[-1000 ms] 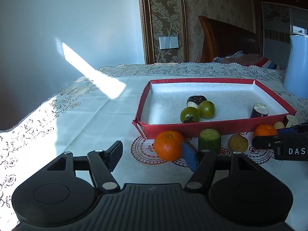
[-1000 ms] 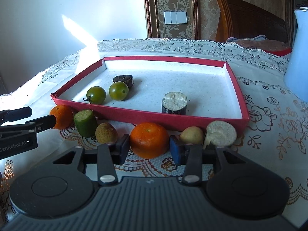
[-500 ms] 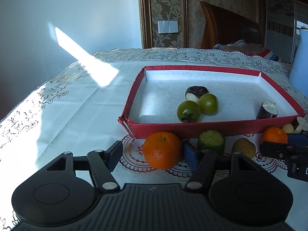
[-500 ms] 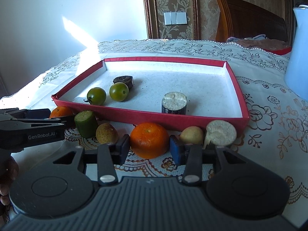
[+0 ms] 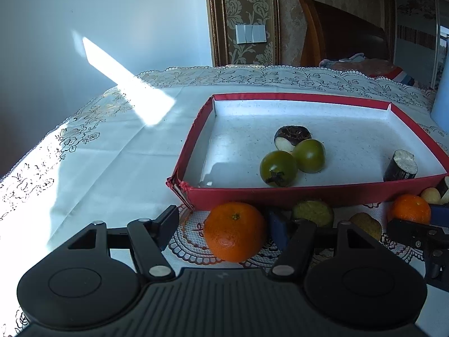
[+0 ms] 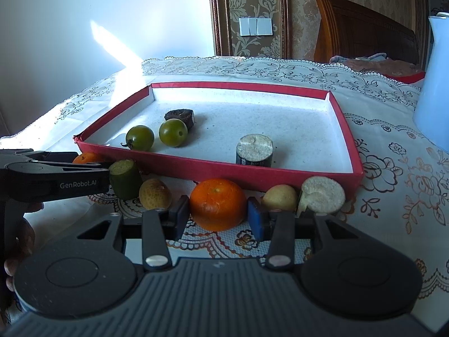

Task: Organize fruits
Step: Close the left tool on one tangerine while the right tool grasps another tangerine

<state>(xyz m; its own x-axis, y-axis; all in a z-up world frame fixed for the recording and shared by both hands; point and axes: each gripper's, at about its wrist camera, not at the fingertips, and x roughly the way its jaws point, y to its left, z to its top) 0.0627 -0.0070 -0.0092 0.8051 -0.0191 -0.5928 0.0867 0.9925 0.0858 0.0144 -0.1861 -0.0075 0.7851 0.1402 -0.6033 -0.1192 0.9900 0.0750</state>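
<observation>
Right wrist view: right gripper (image 6: 218, 214) clamps an orange (image 6: 217, 203) before the tray (image 6: 252, 172); left gripper (image 5: 224, 224) gapes around another orange (image 5: 234, 231).

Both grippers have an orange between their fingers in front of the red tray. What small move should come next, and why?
Probably close the left gripper on its orange: a clear gap shows beside its left finger. The right gripper already sits almost snug around the other orange. Both could then lift over the red tray wall.

Tray (image 6: 348, 140) on tablecloth (image 6: 393, 174). In tray: two tomatoes (image 6: 140, 138) side by side at left, cut chunk (image 6: 254, 153) right of them. Row of fruit (image 6: 217, 203) before tray's near wall.
</observation>
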